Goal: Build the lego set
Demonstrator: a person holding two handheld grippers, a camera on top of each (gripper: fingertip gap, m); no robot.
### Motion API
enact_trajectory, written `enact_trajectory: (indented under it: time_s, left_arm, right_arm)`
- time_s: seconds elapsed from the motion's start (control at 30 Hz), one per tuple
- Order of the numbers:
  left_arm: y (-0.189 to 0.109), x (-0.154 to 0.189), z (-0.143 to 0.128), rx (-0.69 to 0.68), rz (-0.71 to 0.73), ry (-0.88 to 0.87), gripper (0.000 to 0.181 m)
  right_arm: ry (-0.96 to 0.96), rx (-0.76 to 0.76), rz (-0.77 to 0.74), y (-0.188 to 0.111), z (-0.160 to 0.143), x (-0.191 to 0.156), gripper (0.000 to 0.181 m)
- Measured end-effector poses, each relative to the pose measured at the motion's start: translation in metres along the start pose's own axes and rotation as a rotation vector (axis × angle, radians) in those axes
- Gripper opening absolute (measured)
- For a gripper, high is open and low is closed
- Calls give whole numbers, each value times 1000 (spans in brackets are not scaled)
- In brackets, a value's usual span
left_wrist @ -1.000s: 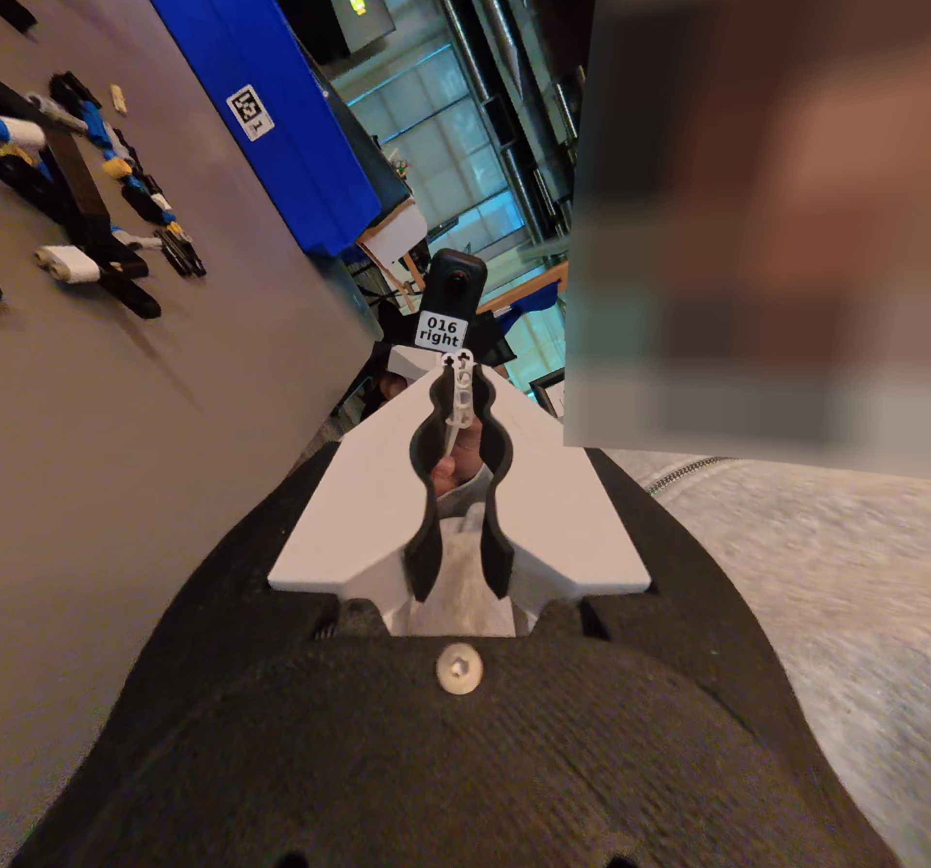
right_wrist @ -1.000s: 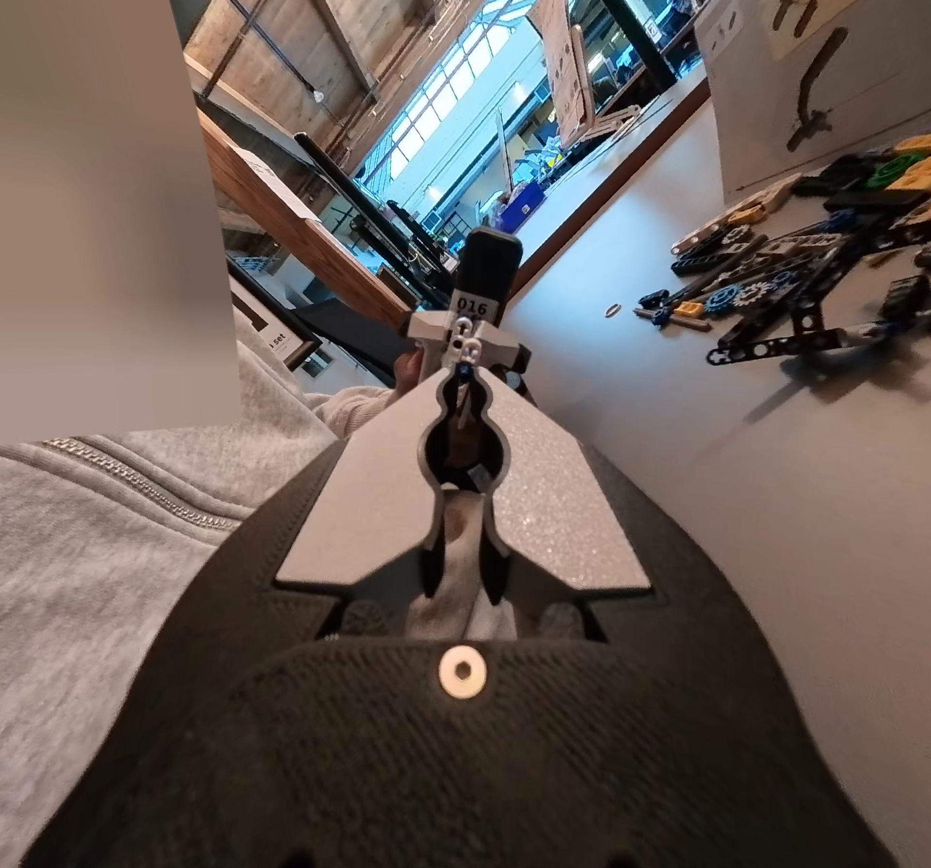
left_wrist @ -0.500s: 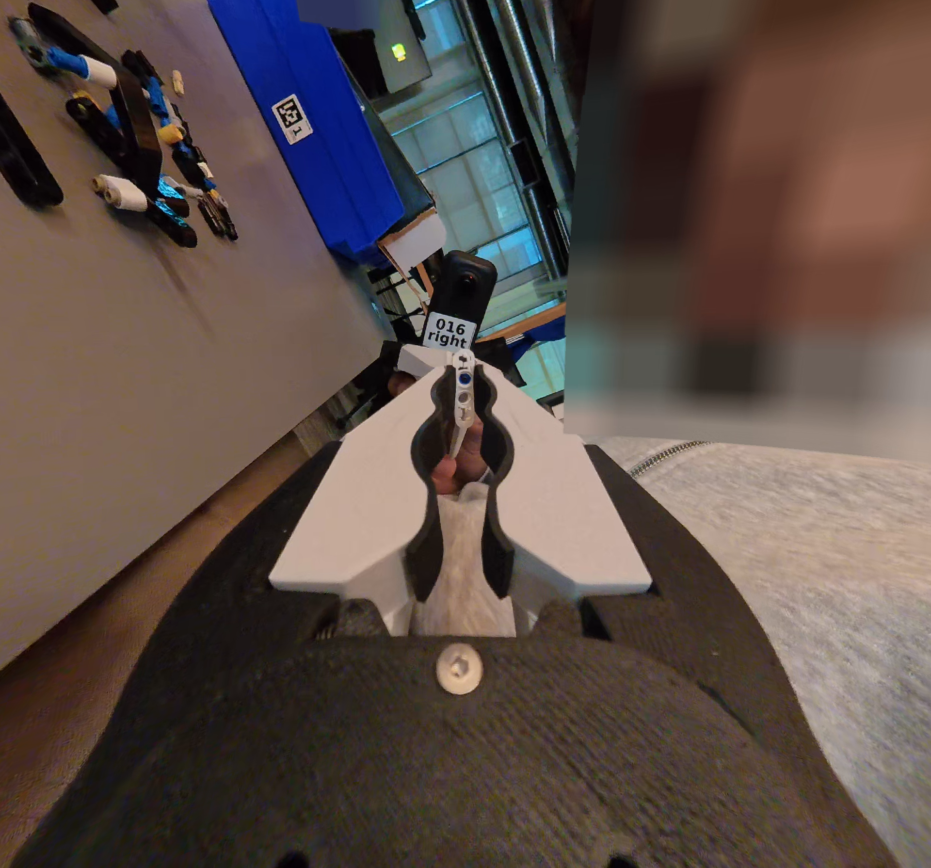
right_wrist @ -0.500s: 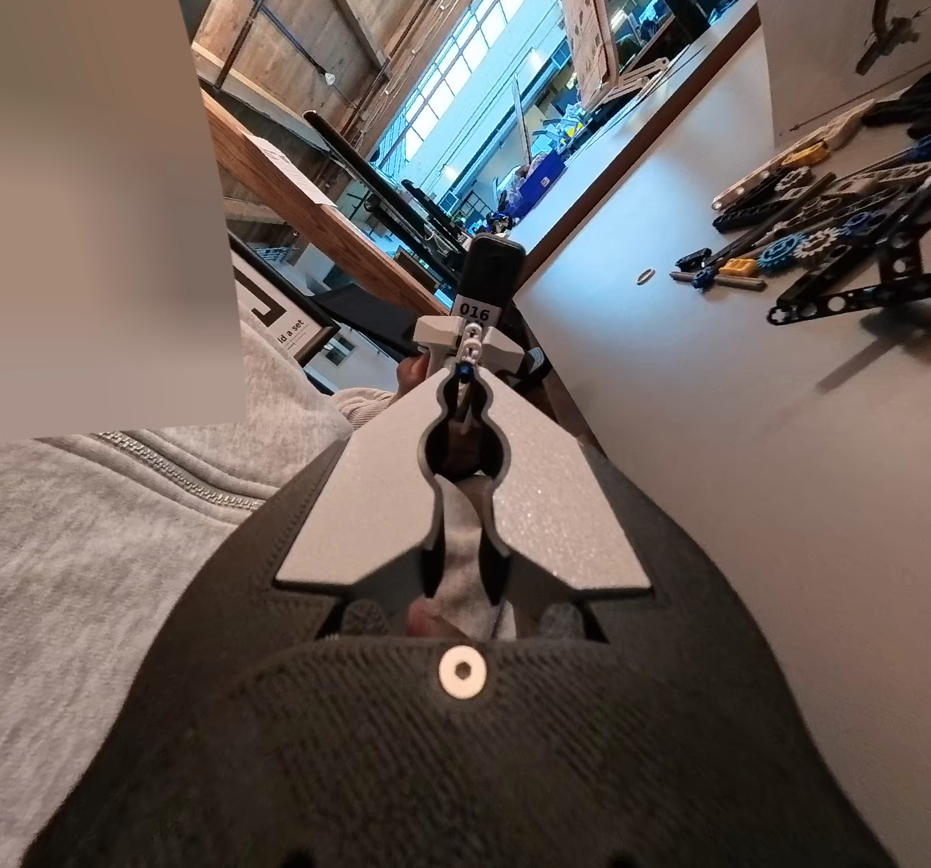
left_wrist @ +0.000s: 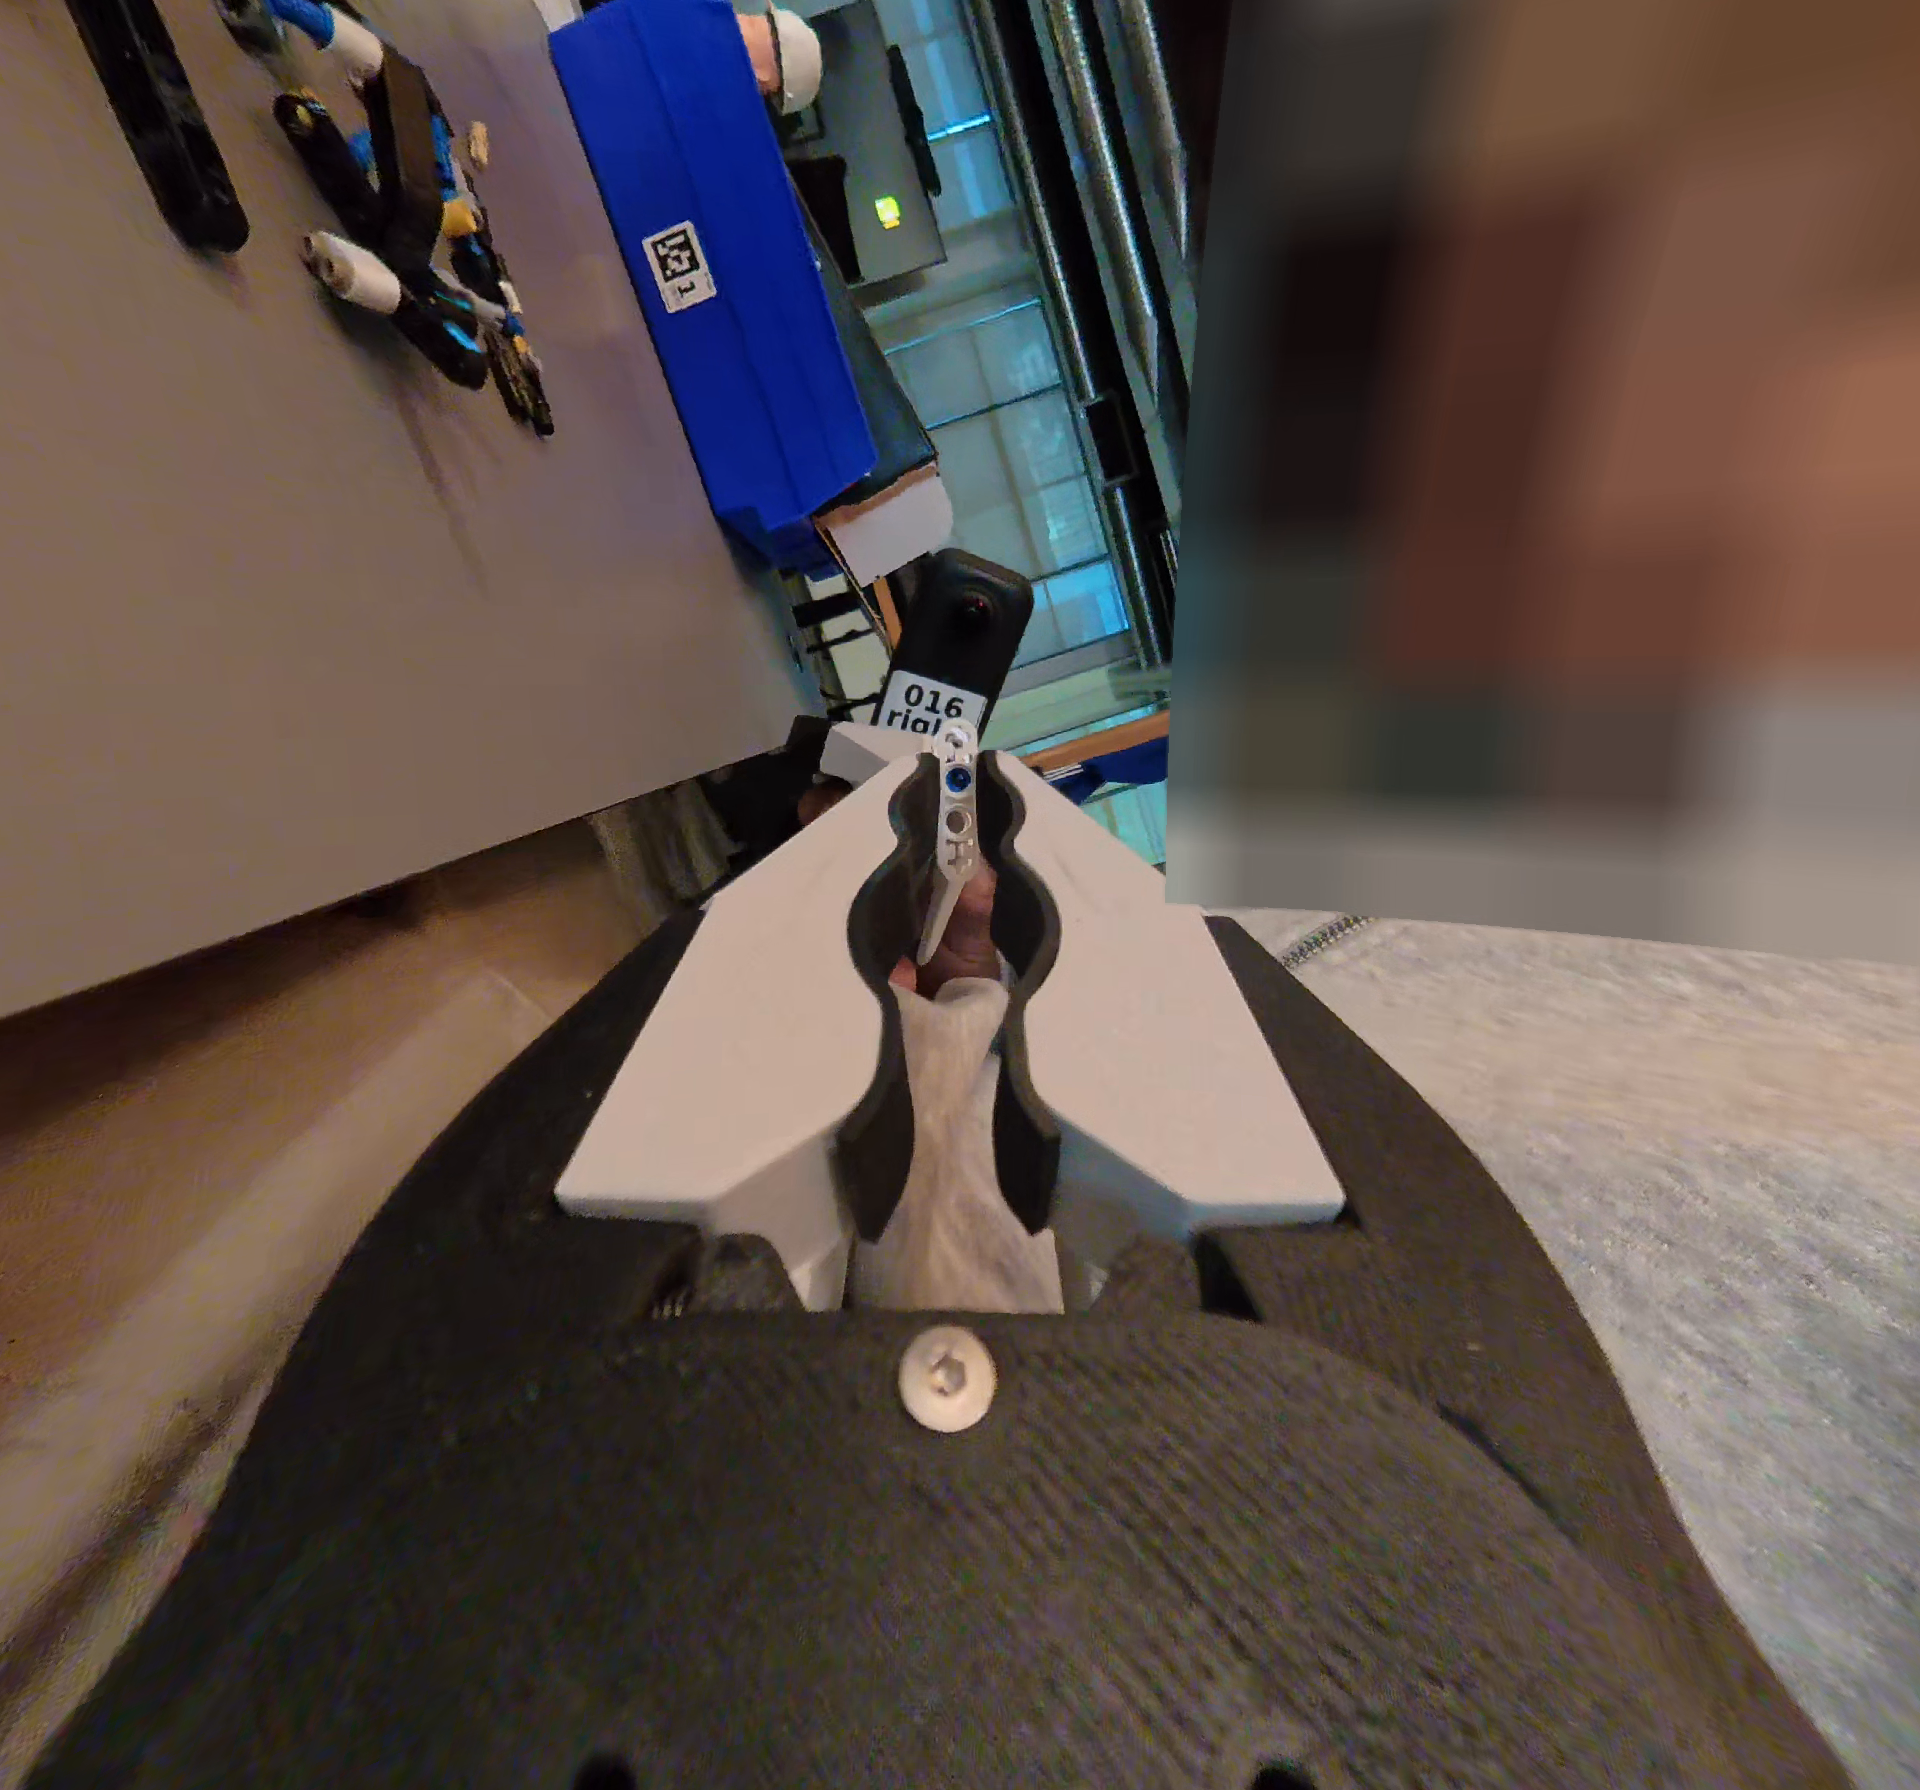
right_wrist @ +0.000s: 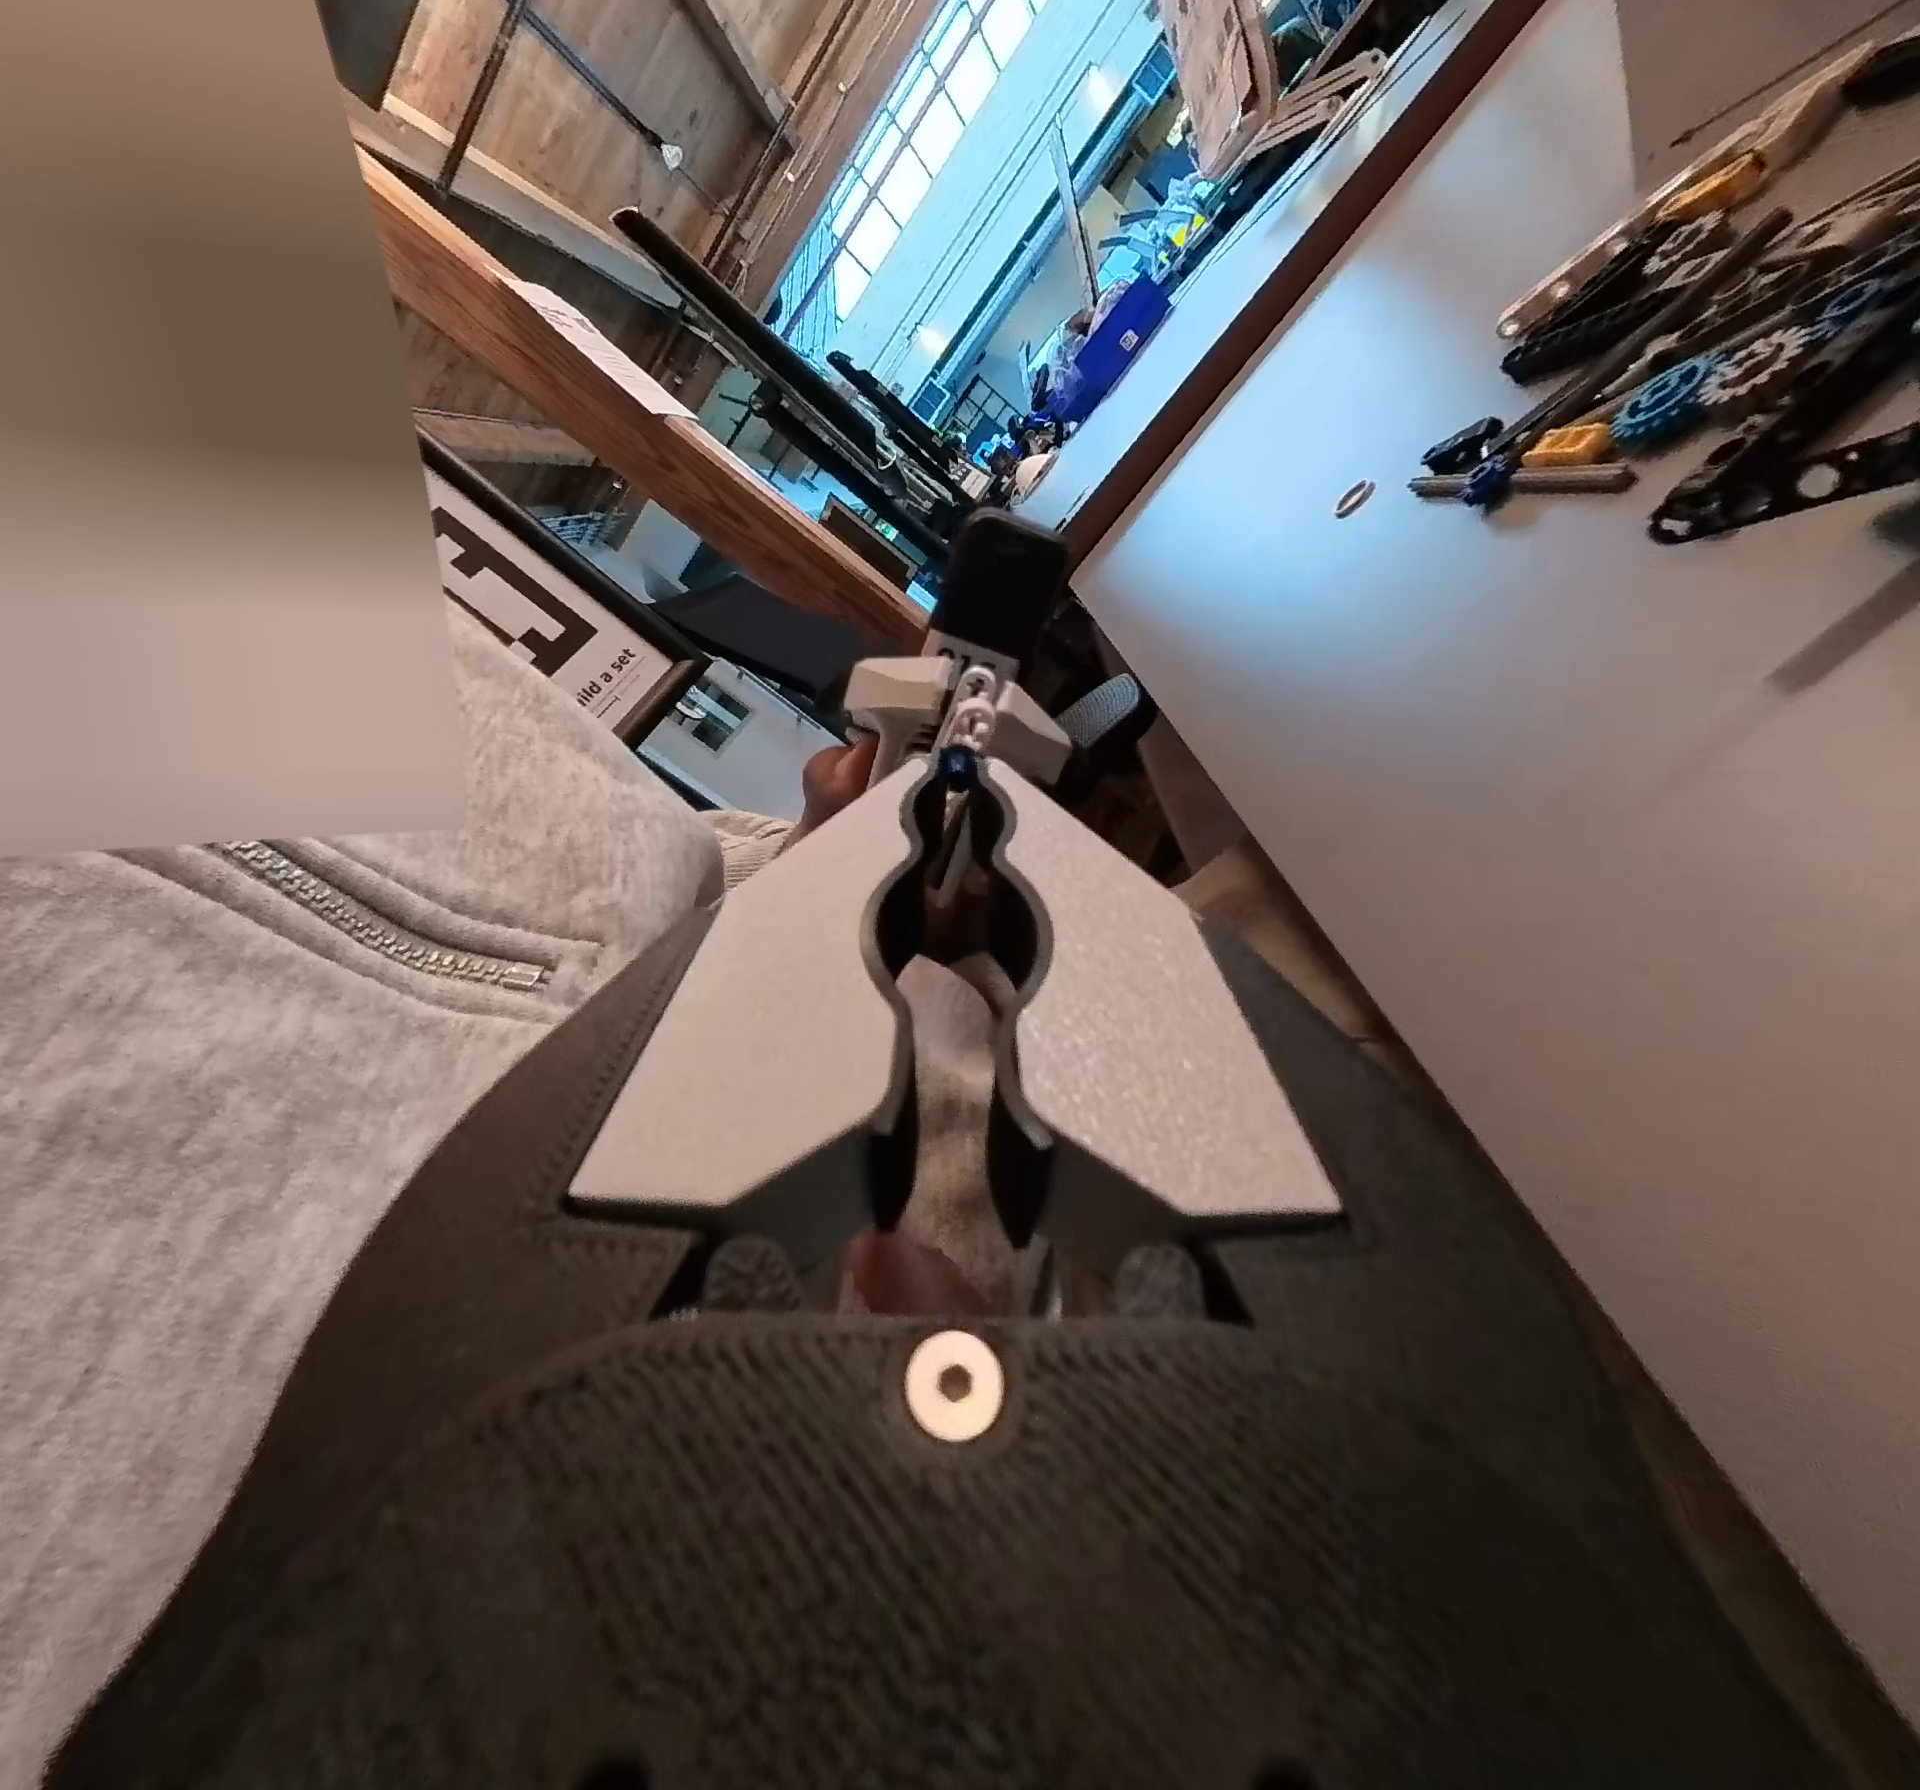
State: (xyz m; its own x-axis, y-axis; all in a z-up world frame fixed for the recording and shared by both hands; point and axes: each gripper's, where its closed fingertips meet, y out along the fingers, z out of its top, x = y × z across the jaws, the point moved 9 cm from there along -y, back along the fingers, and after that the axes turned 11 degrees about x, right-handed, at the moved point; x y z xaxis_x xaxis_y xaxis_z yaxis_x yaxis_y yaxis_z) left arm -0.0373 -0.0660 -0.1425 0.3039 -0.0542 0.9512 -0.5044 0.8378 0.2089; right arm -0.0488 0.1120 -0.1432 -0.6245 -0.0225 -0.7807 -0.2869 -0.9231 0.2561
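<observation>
Both grippers are held in the air off the table's edge, tip to tip, in front of a person's chest. My left gripper (left_wrist: 956, 761) is shut on a thin white lego beam (left_wrist: 954, 831) that stands on end between its tips. A blue pin (left_wrist: 956, 780) sits in one of the beam's holes. My right gripper (right_wrist: 954, 772) is shut on the blue pin (right_wrist: 954, 764), pressed against the white beam (right_wrist: 977, 701). The left gripper (right_wrist: 971, 714) shows just beyond it. The right gripper's camera (left_wrist: 961, 639) faces me in the left wrist view.
Loose black, blue, white and yellow lego parts (left_wrist: 395, 213) lie on the grey table (left_wrist: 260, 597), with a blue bin (left_wrist: 717, 265) behind. More beams and gears (right_wrist: 1714, 369) and a small ring (right_wrist: 1354, 497) lie on the table. A grey hoodie (right_wrist: 260, 1065) is close by. My two grippers' fingertips are within a few centimetres of each other.
Both grippers have tilted and sunk a little against the table while staying tip to tip. The blue pin now shows in the white beam's hole; a second ago it did not.
</observation>
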Motion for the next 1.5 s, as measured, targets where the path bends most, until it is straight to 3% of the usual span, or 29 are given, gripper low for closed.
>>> enact_trajectory:
  time_s: [0.3,0.63,0.9,1.17,1.4,1.5]
  left_arm:
    - [1,-3,-1,-5,3,-43,4]
    - [-6,1,-2,-61,24,-22,4]
    - [-10,6,1,-162,57,59,5]
    - [-16,10,8,-355,110,156,4]
    - [-12,5,5,-289,70,84,4]
    - [-10,5,5,-195,42,32,4]
  right_arm:
    - [-87,-17,-34,-1,1,-4,1]
    - [-13,-75,6,1,-4,-2,1]
    - [6,-135,14,3,-8,-2,1]
    - [-31,-215,16,8,-15,-5,1]
    - [-13,-166,21,6,-12,-3,1]
    - [-35,-111,20,5,-8,-4,1]
